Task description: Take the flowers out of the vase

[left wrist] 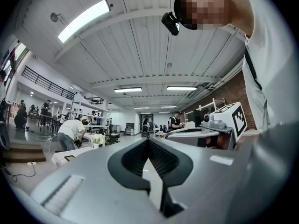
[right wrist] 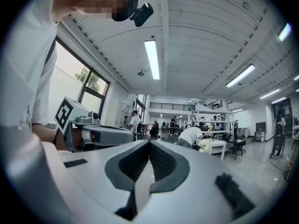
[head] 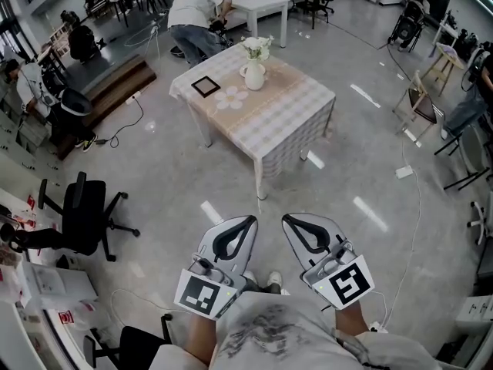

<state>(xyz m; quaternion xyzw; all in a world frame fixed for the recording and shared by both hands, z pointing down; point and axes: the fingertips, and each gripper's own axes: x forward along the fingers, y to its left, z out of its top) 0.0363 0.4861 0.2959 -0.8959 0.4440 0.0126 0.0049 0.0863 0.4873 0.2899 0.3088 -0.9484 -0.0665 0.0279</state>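
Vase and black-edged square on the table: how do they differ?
The vase is white and stands upright, holding flowers; the black-edged square lies flat. The vase is near the middle of the checked tablecloth; the square is nearer its corner at the head view's left. Both rest on it.

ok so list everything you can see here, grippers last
table: one, checked cloth, mid-floor
vase: one, white, on the table
flowers: one bunch, white, in the vase
frame: one, black, on the table, left of the vase
flower-shaped piece: one, white, flat beside the vase
office chair: one, black, left
person: one, white top, bending behind the table
left gripper: grey, jaws shut, empty
right gripper: grey, jaws shut, empty
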